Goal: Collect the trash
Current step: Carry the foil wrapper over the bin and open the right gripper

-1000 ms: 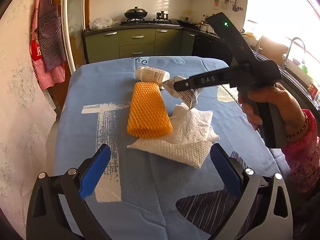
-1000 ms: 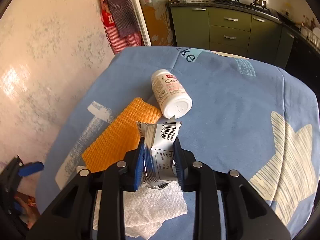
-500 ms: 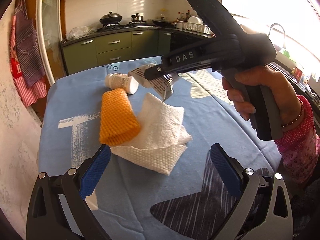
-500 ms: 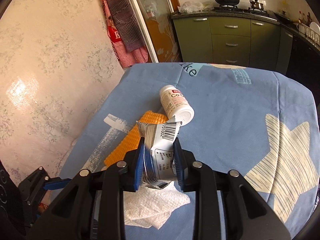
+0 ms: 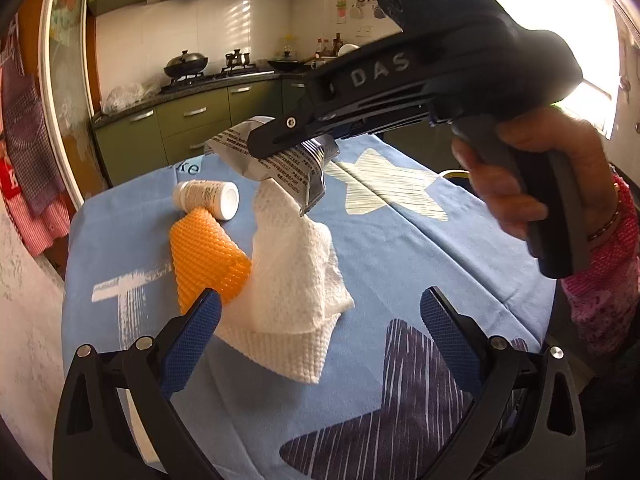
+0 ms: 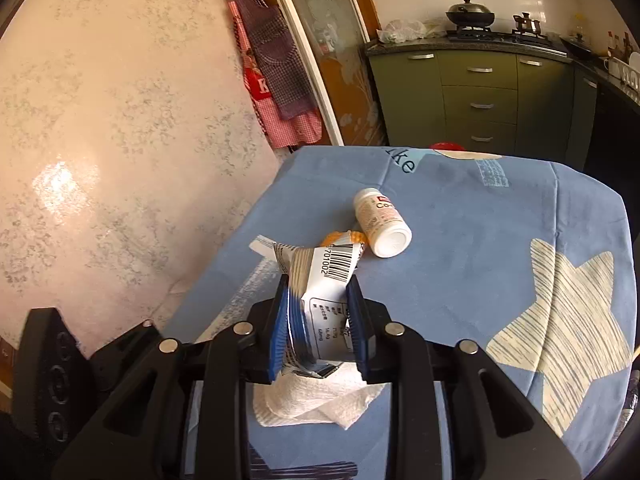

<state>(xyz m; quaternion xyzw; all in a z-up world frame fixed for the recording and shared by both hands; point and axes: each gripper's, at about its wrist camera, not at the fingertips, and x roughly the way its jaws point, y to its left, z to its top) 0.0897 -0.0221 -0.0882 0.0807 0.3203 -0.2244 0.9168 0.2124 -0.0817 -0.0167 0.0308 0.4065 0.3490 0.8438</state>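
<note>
The right gripper (image 6: 316,320) has carried the silver wrapper (image 6: 320,280) up off the surface (image 6: 480,248) over the past second; a second ago it hung just over the paper towel, and it is now held well above it, fingers (image 6: 280,332) pinching its lower half. The left gripper (image 5: 316,332) remains low at the near edge, fingers (image 5: 192,340) spread wide and empty. Still lying on the surface: the paper towel (image 5: 292,280), the orange foam net (image 5: 204,256) touching it, and the white bottle (image 5: 208,198) on its side just beyond. No bin is in view. Judgement: one item secured, three outstanding.
</note>
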